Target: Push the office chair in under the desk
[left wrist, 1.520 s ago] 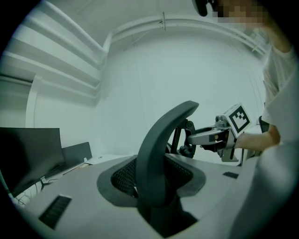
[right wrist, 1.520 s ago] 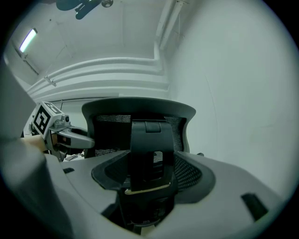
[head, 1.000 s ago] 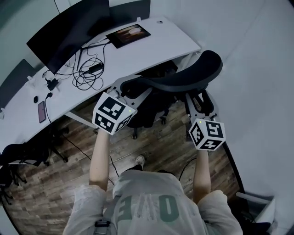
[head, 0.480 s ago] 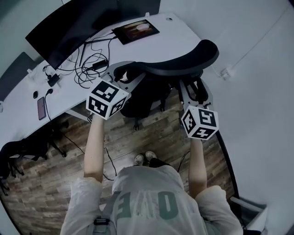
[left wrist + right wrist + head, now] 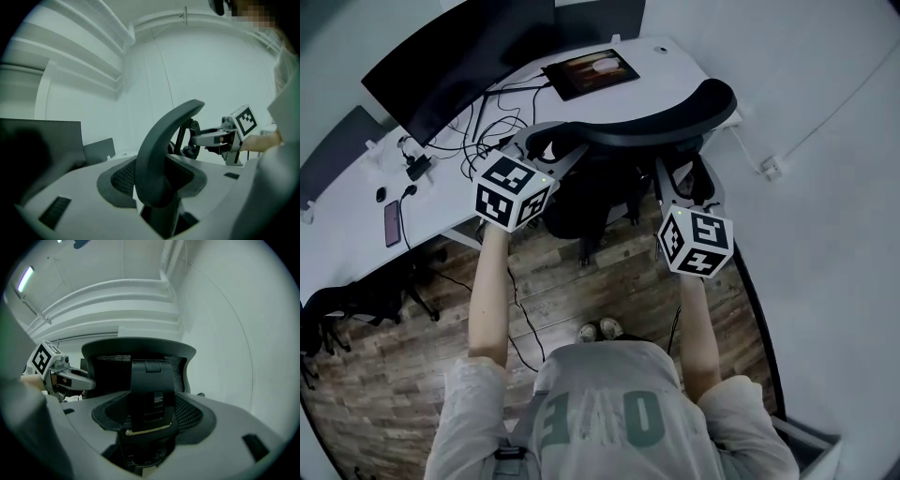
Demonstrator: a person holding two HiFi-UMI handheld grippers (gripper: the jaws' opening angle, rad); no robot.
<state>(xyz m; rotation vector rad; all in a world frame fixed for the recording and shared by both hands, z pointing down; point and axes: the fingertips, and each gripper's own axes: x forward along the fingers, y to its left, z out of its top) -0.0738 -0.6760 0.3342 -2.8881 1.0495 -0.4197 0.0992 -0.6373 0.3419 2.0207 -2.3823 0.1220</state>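
Looking down, the left gripper [image 5: 549, 152] is clamped on the left edge of the office chair [image 5: 649, 124] backrest. The right gripper [image 5: 689, 186] is clenched on the black spine behind it. The chair's seat sits partly under the white desk [image 5: 670, 77], with the backrest right at the front edge.

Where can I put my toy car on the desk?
The desk's right end is bare, between the tablet and the rounded corner. There's also a bare strip along the front edge, between the phone and the cable tangle. In front of the monitor it's crowded with that tangle, and the office chair blocks the front middle.
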